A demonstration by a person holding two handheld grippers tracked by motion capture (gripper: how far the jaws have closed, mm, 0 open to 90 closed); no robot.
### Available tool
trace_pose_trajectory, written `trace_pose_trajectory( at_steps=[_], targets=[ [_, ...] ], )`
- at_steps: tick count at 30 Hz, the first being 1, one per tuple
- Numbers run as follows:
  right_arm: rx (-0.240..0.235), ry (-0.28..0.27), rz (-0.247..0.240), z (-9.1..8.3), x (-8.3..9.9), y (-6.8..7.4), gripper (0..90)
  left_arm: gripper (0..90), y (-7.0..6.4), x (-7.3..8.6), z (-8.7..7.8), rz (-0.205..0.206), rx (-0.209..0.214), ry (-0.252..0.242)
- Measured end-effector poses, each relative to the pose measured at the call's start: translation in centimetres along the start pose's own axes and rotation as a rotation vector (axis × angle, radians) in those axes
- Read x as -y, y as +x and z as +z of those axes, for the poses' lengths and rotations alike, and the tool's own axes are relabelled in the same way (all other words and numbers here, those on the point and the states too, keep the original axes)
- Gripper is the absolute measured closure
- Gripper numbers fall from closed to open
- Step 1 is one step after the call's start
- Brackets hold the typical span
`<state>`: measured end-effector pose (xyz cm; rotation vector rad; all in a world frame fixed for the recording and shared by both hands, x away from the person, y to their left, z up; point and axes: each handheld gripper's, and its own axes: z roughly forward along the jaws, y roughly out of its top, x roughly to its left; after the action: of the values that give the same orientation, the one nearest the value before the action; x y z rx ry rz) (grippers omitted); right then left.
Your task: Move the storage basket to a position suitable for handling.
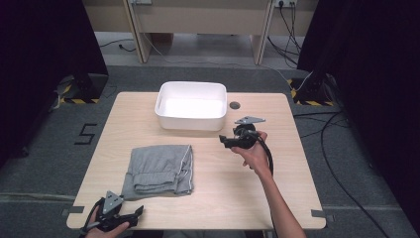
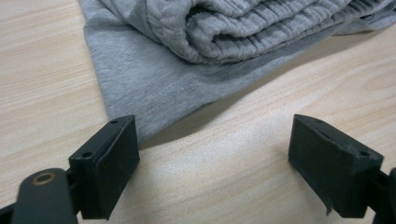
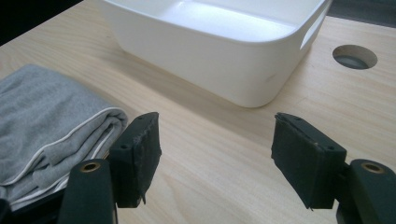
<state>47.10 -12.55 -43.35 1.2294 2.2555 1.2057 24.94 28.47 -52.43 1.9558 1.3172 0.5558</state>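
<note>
Both pairs of jaws stand wide apart and hold nothing. The left gripper (image 1: 132,213) sits low at the near edge, its jaws aimed at the near-left corner of the folded grey garment (image 1: 159,169), probably to pinch that hem. The right gripper (image 1: 226,141) hovers right of the cloth, facing it, with the white tub (image 1: 191,119) just beyond at the far side of the wooden table (image 1: 247,193), a likely destination.
</note>
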Motion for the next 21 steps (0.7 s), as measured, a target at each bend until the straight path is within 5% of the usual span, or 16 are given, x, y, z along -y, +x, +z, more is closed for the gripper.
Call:
trace_pose_trajectory(
  at_steps=[14,21],
  targets=[
    [0.099,-0.002,0.077,3.0,-4.2,-2.7,37.0,15.2,0.1,0.0,0.0,0.007,0.006,-0.001],
    [0.112,0.010,0.100,4.9,-5.9,-3.2,41.3,15.2,0.2,0.1,0.0,0.009,0.011,-0.003]
  ],
)
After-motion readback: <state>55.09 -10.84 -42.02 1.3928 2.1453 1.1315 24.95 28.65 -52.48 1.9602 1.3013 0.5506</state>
